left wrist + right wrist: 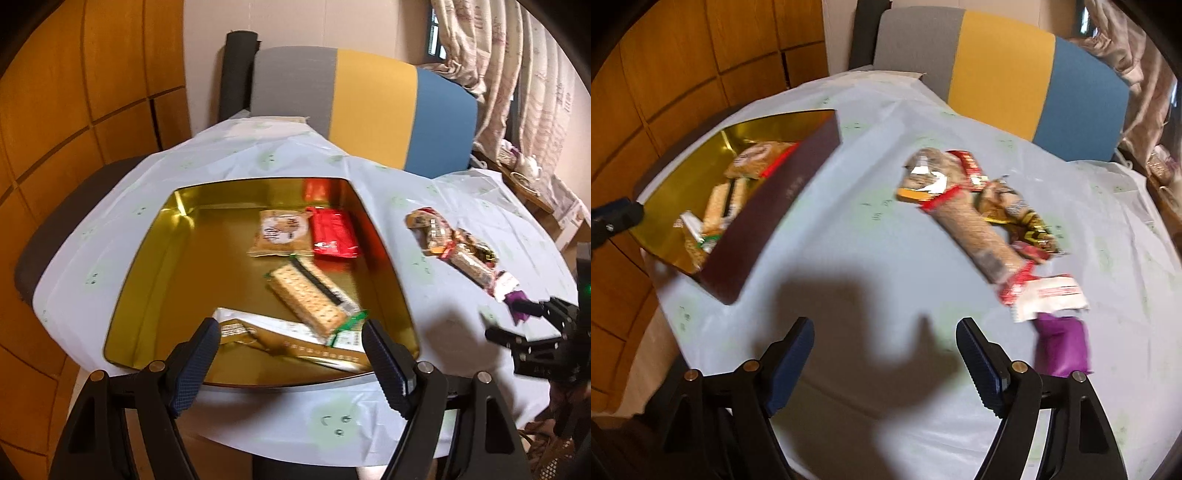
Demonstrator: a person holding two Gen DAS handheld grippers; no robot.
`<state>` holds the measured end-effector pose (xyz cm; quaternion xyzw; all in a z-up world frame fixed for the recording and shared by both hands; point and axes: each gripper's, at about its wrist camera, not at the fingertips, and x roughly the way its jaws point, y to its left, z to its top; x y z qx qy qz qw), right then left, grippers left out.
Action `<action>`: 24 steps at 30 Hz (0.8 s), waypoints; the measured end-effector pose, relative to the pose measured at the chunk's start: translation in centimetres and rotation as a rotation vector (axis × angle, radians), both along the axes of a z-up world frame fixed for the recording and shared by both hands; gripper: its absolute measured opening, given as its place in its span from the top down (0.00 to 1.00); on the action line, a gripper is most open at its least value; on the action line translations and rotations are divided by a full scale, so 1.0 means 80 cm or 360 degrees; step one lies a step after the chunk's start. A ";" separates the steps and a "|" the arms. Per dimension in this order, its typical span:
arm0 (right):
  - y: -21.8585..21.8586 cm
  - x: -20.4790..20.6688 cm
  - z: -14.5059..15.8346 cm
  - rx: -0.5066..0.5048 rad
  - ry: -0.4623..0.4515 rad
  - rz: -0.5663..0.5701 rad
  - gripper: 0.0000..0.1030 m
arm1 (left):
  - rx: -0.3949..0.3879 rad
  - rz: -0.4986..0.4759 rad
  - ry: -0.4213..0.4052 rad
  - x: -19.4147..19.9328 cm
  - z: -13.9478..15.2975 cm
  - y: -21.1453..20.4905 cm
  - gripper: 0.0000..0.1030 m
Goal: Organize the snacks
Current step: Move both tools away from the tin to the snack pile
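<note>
Snacks half sorted, both tools empty.
I see my right tool (pixel 884 363) spread wide over bare bench (pixel 849 229), left tool (pixel 288 360) wide above the gold tin (pixel 147 258). Nearest, the purple packet (pixel 1062 349) looks light, crinkly, slippery; I'd pinch its middle.

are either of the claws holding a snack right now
No. The left claw gapes empty above the gold tin; the right claw is open over bare tablecloth.
</note>
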<state>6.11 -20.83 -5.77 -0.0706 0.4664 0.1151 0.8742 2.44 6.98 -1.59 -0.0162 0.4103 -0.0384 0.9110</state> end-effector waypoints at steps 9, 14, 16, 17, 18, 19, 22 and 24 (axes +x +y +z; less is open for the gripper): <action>-0.078 0.025 0.029 -0.0141 -0.0058 -0.0101 0.20 | -0.0018 -0.0181 0.0043 0.010 0.014 -0.038 0.37; -0.108 0.036 0.022 -0.0203 0.0003 -0.0060 0.18 | 0.0032 -0.0272 0.0033 0.020 0.022 -0.067 0.37; -0.114 0.038 0.013 -0.0168 0.0053 -0.0037 0.18 | -0.0003 -0.0305 0.0077 0.030 0.023 -0.080 0.37; -0.116 0.039 0.005 -0.0153 0.0079 -0.0019 0.18 | -0.0019 -0.0324 0.0090 0.034 0.025 -0.087 0.37; -0.117 0.038 0.000 -0.0151 0.0090 -0.0009 0.18 | -0.0040 -0.0352 0.0094 0.039 0.027 -0.095 0.37; -0.118 0.036 -0.005 -0.0145 0.0101 -0.0001 0.18 | -0.0073 -0.0389 0.0111 0.047 0.030 -0.106 0.37; -0.119 0.028 -0.019 -0.0067 0.0125 0.0020 0.18 | -0.0078 -0.0448 0.0121 0.063 0.038 -0.139 0.37; -0.116 0.023 -0.021 -0.0042 0.0092 0.0027 0.16 | -0.0061 -0.0491 0.0140 0.083 0.039 -0.168 0.37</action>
